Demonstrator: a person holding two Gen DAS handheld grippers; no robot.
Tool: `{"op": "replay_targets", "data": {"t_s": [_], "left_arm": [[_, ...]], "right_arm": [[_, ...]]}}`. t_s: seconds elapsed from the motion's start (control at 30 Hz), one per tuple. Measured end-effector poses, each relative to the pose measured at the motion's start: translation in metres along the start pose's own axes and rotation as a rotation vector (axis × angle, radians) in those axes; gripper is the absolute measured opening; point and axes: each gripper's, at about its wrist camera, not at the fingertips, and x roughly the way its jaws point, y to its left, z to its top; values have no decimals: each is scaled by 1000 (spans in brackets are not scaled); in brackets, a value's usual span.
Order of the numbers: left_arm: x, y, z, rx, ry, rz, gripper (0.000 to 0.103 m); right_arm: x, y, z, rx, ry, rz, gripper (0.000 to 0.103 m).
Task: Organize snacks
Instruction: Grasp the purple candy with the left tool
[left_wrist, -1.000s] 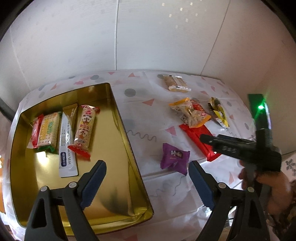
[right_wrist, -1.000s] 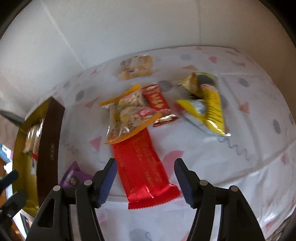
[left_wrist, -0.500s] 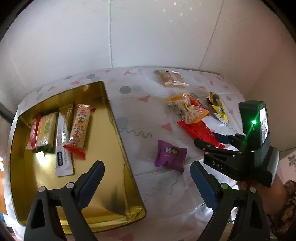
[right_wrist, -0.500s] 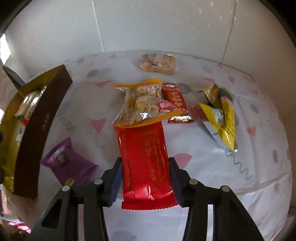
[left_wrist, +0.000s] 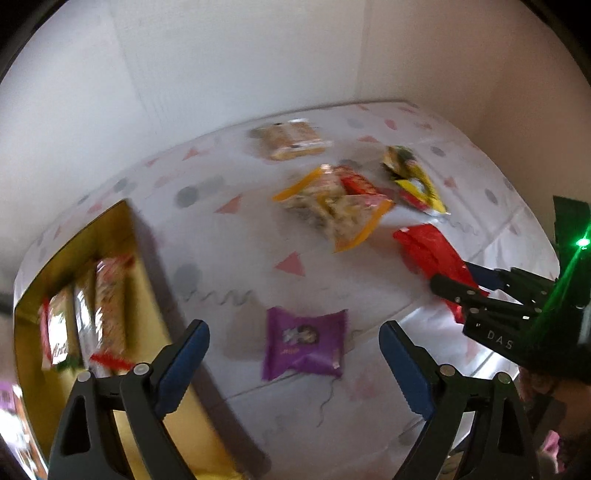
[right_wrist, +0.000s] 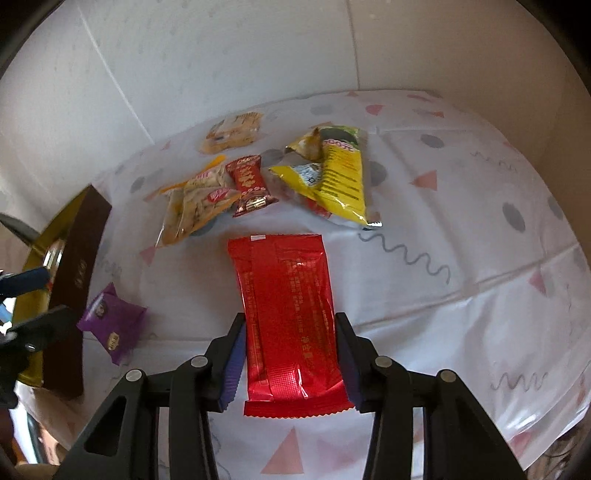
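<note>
Right gripper (right_wrist: 290, 363) has just closed on the red pack (right_wrist: 288, 317), pads now pinching its long edges; earlier it straddled it loosely. Pack: glossy foil, serrated end, flat on tablecloth (right_wrist: 461, 295). Left gripper (left_wrist: 293, 363) spread wide over purple pack (left_wrist: 304, 343), beside gold tin (left_wrist: 147, 277).

I see the table (right_wrist: 461, 302) draped in a white plastic cloth (left_wrist: 325, 280) printed with pink triangles, grey dots and dark squiggles, creased near the front edge. Behind it, plain white wall panels (right_wrist: 229, 51) meet in a corner. A green light (left_wrist: 583, 242) glows at the right edge of my left view.
</note>
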Motion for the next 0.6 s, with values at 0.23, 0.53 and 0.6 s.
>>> {"op": "replay_targets", "data": {"t_s": [0.23, 0.53, 0.6], "left_arm": [[28, -10, 5, 41, 111, 50, 85], [46, -21, -6, 92, 147, 59, 56], [45, -20, -7, 65, 132, 13, 56]], "right_arm": [[-1, 1, -1, -12, -14, -4, 46], [-4, -1, -3, 3, -29, -1, 46], [-4, -1, -4, 3, -32, -1, 46]]}}
